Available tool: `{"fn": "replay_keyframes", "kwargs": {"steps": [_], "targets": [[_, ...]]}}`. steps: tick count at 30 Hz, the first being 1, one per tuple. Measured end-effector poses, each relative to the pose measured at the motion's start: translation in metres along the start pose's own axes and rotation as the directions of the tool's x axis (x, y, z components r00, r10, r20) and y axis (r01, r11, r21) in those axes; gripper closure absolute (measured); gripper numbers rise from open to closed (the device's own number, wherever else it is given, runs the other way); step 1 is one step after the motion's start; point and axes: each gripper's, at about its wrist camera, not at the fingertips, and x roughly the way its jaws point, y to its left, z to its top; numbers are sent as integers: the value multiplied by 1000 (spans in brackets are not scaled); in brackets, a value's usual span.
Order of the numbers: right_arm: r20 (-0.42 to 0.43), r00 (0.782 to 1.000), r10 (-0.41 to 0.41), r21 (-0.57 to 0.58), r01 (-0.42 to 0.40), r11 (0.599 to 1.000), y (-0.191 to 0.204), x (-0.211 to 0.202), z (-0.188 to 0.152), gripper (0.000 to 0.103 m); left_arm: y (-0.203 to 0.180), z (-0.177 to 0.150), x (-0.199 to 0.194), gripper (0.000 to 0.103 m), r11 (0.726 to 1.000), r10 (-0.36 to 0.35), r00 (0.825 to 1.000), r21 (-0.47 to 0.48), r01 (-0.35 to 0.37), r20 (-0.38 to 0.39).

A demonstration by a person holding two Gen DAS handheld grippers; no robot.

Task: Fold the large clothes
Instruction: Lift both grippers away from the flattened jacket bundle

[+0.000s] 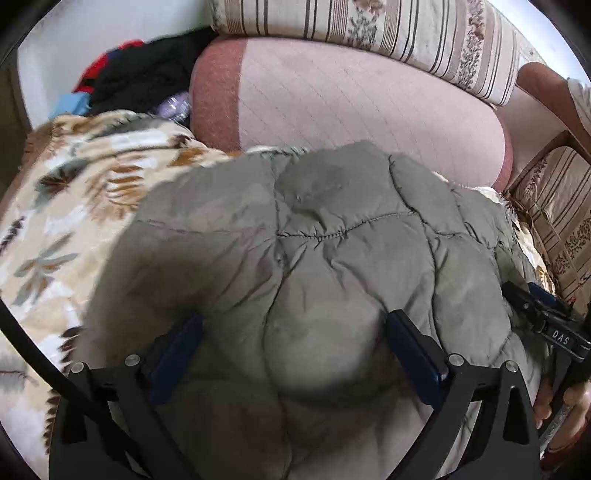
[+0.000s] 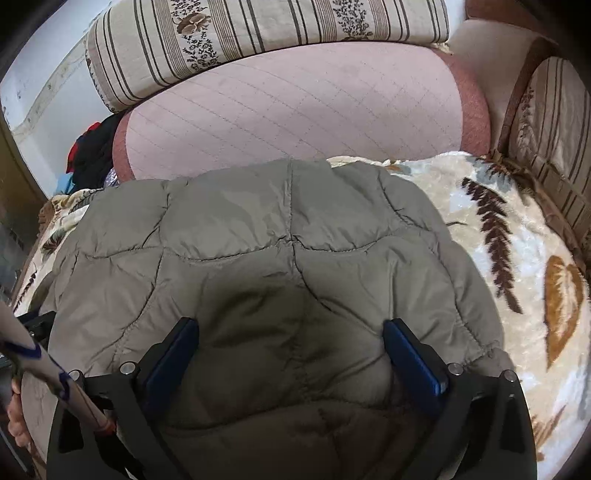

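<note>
A grey-green quilted puffer jacket point(image 1: 317, 236) lies in a folded bundle on a leaf-patterned blanket point(image 1: 74, 206); it fills the middle of the right wrist view too point(image 2: 258, 251). My left gripper point(image 1: 293, 332) is open, its blue-padded fingers wide apart with jacket fabric bulging between them. My right gripper point(image 2: 290, 338) is open the same way, low over the jacket's near part. The right gripper also shows at the right edge of the left wrist view point(image 1: 546, 314). The jacket's sleeves and underside are hidden.
A pink quilted cushion point(image 1: 362, 110) lies just behind the jacket, with a striped floral bolster point(image 1: 369, 26) above it. A pile of dark and red clothes point(image 1: 140, 74) sits at the far left. A striped cushion point(image 2: 554, 147) borders the right side.
</note>
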Motion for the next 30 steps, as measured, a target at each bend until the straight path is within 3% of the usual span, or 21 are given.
{"fn": "replay_keyframes", "kwargs": {"steps": [4,6,7,10,11,17,19,20,21,24,27,30], "targets": [[61,998,-7,-20,8,1000,8,-51,-17,3,-2,-23,-65,3,991,121,982,36,-127,148],[83,997,-11,-42,15,999,14,-79,-33,3,-5,-37,-100,3,974,206,950,42,-221,237],[87,996,-9,-46,13,999,16,-92,-42,3,-7,-48,-122,3,960,258,920,31,-279,294],[82,997,3,-11,-3,1000,17,-124,-71,3,-7,-72,-171,3,936,326,856,-13,-351,402],[74,997,9,15,-10,1000,16,-133,-81,3,-7,-78,-183,2,939,319,849,-23,-342,422],[37,998,50,121,-54,991,17,-174,-136,3,-7,-123,-241,1,951,290,845,-37,-307,450],[26,998,56,120,-59,991,23,-184,-151,3,-9,-138,-253,1,944,307,830,-38,-328,465],[24,998,54,115,-57,992,27,-189,-159,3,-11,-147,-259,1,943,305,830,-28,-330,467],[23,998,50,109,-52,993,31,-194,-164,3,-11,-155,-264,1,952,277,840,-12,-307,466],[24,999,30,70,-31,997,44,-205,-180,3,-7,-172,-267,1,981,178,886,-9,-193,428],[36,999,5,21,-6,1000,57,-214,-193,3,-3,-186,-256,1,993,115,930,-32,-111,348],[43,999,-33,-35,35,999,70,-219,-204,3,-2,-198,-244,1,995,96,954,-58,-82,283]]}}
